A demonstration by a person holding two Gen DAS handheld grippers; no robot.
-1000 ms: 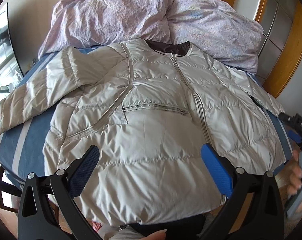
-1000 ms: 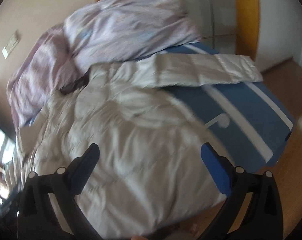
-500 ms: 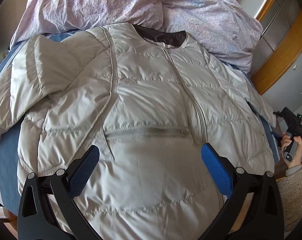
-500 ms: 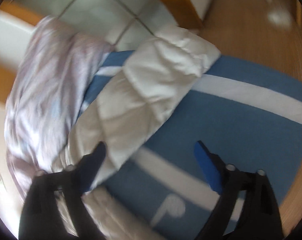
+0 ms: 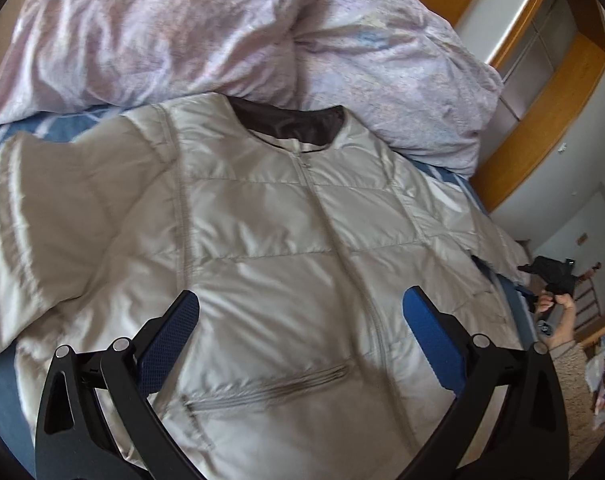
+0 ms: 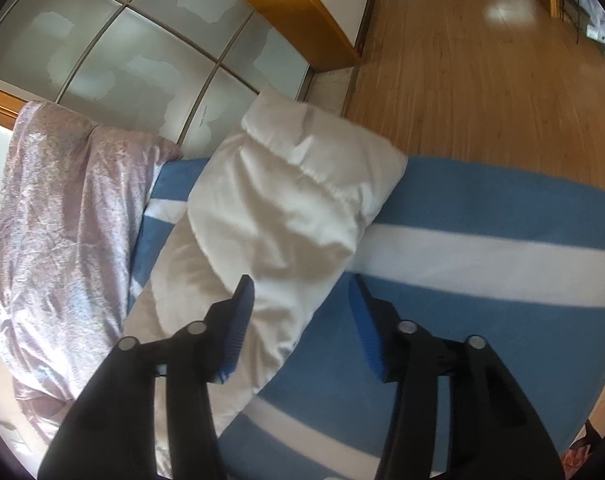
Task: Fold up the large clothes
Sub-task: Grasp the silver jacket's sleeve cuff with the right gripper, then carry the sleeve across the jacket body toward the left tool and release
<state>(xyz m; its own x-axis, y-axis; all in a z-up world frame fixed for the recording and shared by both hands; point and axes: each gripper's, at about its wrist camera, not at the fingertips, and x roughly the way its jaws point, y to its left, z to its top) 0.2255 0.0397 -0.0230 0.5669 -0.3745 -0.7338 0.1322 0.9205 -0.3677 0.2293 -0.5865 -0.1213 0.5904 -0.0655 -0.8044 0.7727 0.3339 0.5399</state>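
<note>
We see a pale grey jacket (image 5: 270,248) spread front-up on a bed (image 5: 6,380) with a blue and white striped sheet. Left wrist view, left to right: the jacket's sleeve (image 5: 54,216) at 9 o'clock lies folded in over the chest side, its seam running down from the shoulder. The zip (image 5: 342,248) runs down the middle from the dark collar (image 5: 290,124) at 12 o'clock. A zipped pocket (image 5: 270,388) sits low at 6 o'clock. A lilac duvet (image 5: 222,32) is bunched up behind the collar, touching the jacket's top edge, from 10 to 2 o'clock.

Our left gripper (image 5: 300,332) hangs over the jacket's lower chest, jaws wide, nothing between the pads, tilted down at the fabric. We cannot tell if the tips touch the cloth.

At 3 o'clock in the same view a hand (image 5: 558,312) holds the dark right gripper (image 5: 552,276) at the bed's far edge, by the jacket's other sleeve; it is small there.

Right wrist view, left to right: duvet (image 6: 62,240) at 9 o'clock, then the other sleeve (image 6: 270,220) lying from 7 o'clock up to its cuff (image 6: 326,148) at 12 o'clock, cuff end on the sheet near the bed edge. Wood floor (image 6: 482,80) at 1 to 2 o'clock, frosted glass doors (image 6: 142,60) at 11.

Our right gripper (image 6: 302,304) has jaws closing, now about half wide. The sleeve's edge lies between them; the left finger (image 6: 238,320) is on the fabric, the right finger (image 6: 366,328) is over bare blue sheet, apart from the sleeve. The pads do not press it yet.
</note>
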